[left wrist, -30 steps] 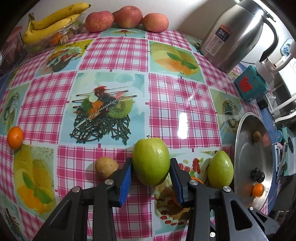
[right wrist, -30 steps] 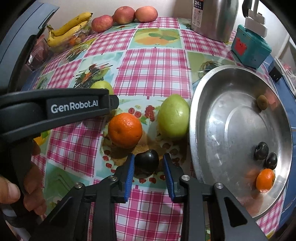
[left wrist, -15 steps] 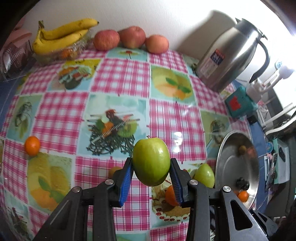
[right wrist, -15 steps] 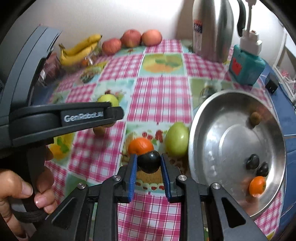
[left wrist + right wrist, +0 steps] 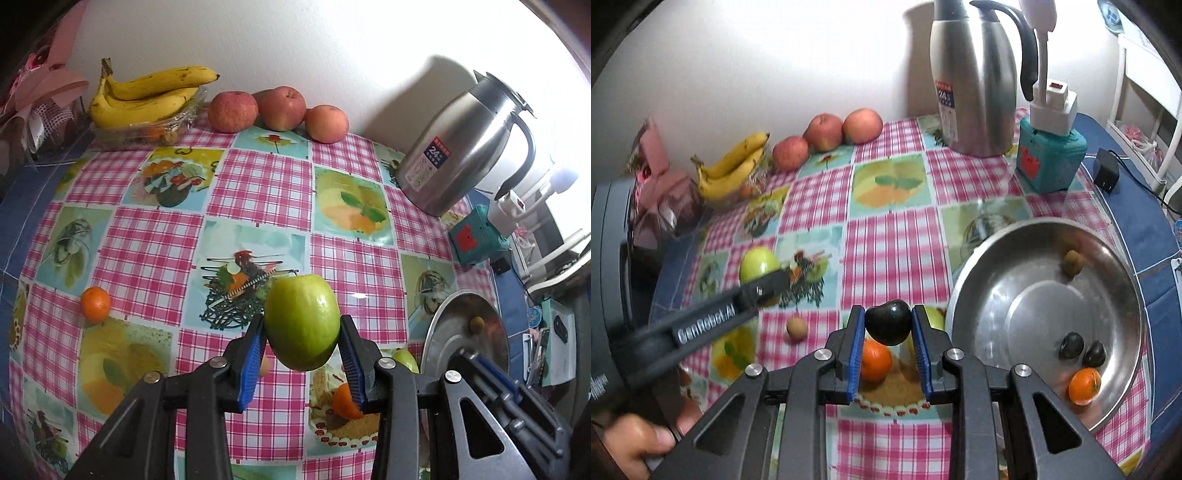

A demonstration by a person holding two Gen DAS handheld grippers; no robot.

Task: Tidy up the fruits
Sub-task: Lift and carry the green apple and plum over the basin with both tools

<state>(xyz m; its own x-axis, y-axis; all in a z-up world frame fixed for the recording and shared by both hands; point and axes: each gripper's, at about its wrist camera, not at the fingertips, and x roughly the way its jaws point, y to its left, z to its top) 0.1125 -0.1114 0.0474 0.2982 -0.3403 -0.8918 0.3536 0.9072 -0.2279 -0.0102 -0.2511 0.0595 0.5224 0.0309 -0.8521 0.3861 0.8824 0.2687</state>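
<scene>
both grippers pitched steeply down above the checked tablecloth (image 5: 258, 192). left gripper (image 5: 302, 334) clamps round green apple (image 5: 302, 326), right gripper (image 5: 888, 325) clamps small glossy black plum (image 5: 888, 322) beside steel bowl (image 5: 1008, 295).

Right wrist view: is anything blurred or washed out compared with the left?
Right wrist view: left gripper arm is motion-smeared, its lettering soft; wall behind the kettle glares white. Left wrist view: sharp on the green apple; upper right corner blown out; kettle casts a soft shadow on the wall; fisheye bulges the tablecloth.
</scene>
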